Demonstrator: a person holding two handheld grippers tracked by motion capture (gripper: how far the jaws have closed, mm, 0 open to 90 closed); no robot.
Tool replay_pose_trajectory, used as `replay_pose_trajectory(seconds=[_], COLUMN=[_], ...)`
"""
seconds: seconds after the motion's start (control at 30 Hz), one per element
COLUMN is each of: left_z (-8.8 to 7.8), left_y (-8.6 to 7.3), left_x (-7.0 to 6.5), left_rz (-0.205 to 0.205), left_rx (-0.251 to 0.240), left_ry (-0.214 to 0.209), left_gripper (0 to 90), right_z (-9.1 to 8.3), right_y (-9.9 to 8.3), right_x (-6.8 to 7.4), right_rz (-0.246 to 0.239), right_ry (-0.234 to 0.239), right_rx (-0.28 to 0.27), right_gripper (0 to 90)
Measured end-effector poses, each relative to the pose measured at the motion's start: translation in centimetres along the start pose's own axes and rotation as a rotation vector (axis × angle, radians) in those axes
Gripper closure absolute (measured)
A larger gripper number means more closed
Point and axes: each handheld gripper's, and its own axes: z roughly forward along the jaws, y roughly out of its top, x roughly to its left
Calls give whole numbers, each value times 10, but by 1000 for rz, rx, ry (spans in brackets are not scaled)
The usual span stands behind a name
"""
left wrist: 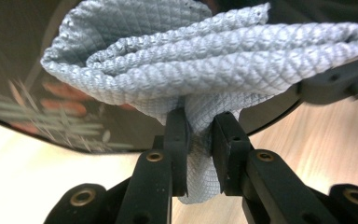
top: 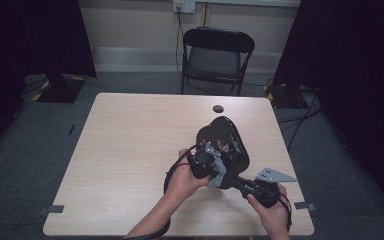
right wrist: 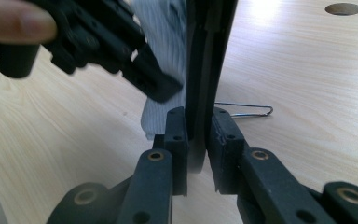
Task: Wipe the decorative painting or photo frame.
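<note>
While the high view looks down on the pale worktop [top: 130, 150], the black glossy plate [top: 226, 145] stands tilted near its middle-right, its long axis running from about five o'clock up to eleven o'clock. The right gripper [top: 247, 184] grips the plate's lower edge from five o'clock; the left gripper [top: 211, 167] comes in from eight o'clock, pressing a grey cloth [top: 219, 172] to the plate's near face, so the left hand is the nearer one for wiping.

From the left gripper view, the fingers [left wrist: 176, 140] are clenched on a pinch of the folded, quilted cloth [left wrist: 205, 60], whose roll spreads across from nine to three o'clock just above them. The plate's dark face [left wrist: 51, 102], painted with leaves and reddish shapes, lies behind the cloth at ten o'clock, touching or nearly so.

From the right gripper view, the fingers [right wrist: 175, 140] are clamped on the plate's rim [right wrist: 207, 70], which rises edge-on toward twelve o'clock. The left gripper [right wrist: 121, 60] and cloth [right wrist: 161, 70] sit against the plate's face at ten o'clock. My judgement: the next stroke runs along that long axis.
</note>
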Motion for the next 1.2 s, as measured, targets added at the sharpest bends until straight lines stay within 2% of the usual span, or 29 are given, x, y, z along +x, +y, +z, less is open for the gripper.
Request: replay_pose_trajectory(seconds=[0.07,0.2,0.4,0.57,0.77,0.97,1.2], left_z=[6,16,17,10,-16,-52,-77], left_y=[-5,-15,-18,-14,1,24,49], left_x=[1,2,3,1,-2,-10,-22], left_rz=[0,-27,-37,-24,0,31,69], left_rx=[23,21,13,37,10,-50,-111], left_ry=[2,3,-4,-19,-10,-1,7], left_gripper=[770,766,767,767,763,763,758], right_z=[0,0,0,0,0,0,1], right_y=[0,0,0,0,0,0,0], right_x=[0,0,0,0,0,0,1], right_rz=[-1,-4,-5,-11,-8,-8,-9], right_ry=[1,-2,-2,-2,-2,-3,-4], right_rx=[1,1,-1,-2,-3,-4,-4], right_gripper=[792,792,792,789,790,790,789])
